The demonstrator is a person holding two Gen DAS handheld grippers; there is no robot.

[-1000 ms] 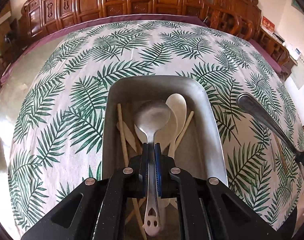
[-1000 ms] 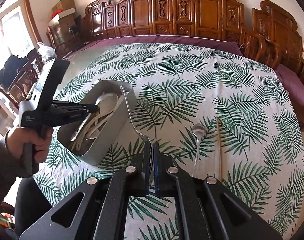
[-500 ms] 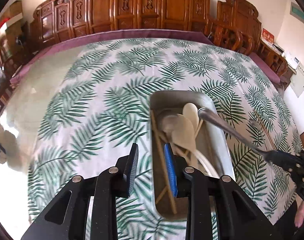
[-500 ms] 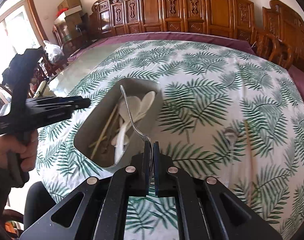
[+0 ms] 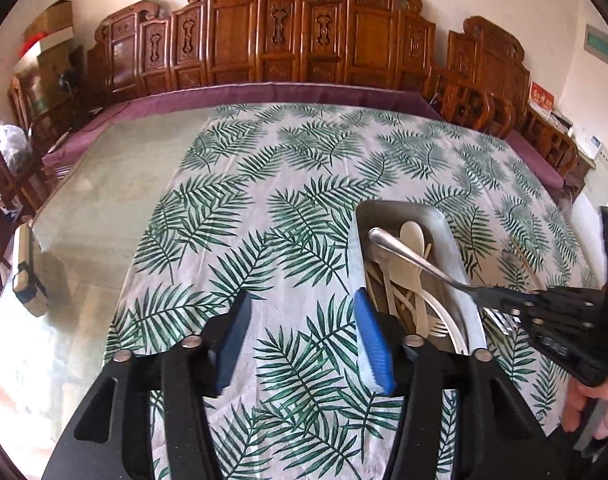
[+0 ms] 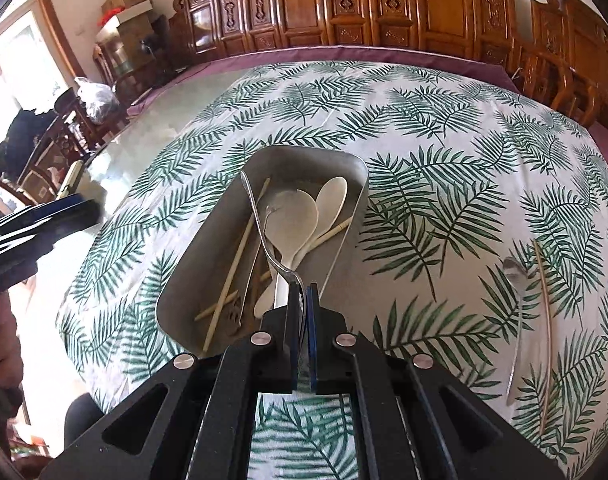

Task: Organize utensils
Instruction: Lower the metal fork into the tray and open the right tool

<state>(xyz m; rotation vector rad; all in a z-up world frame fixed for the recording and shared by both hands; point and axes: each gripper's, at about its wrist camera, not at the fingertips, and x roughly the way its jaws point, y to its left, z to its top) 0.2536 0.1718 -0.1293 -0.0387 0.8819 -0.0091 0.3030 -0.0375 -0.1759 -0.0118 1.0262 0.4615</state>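
Metal tray sits centre frame in the right wrist view, long axis running up-frame. Right gripper clamps a metal fork, handle pointing up-frame over the tray. Left gripper, lower centre, is opening, nothing between.

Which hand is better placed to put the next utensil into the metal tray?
Right. Its tongs are shut on a metal fork held over the metal tray. The left tongs are opening, with nothing between them, over the tablecloth beside the tray.
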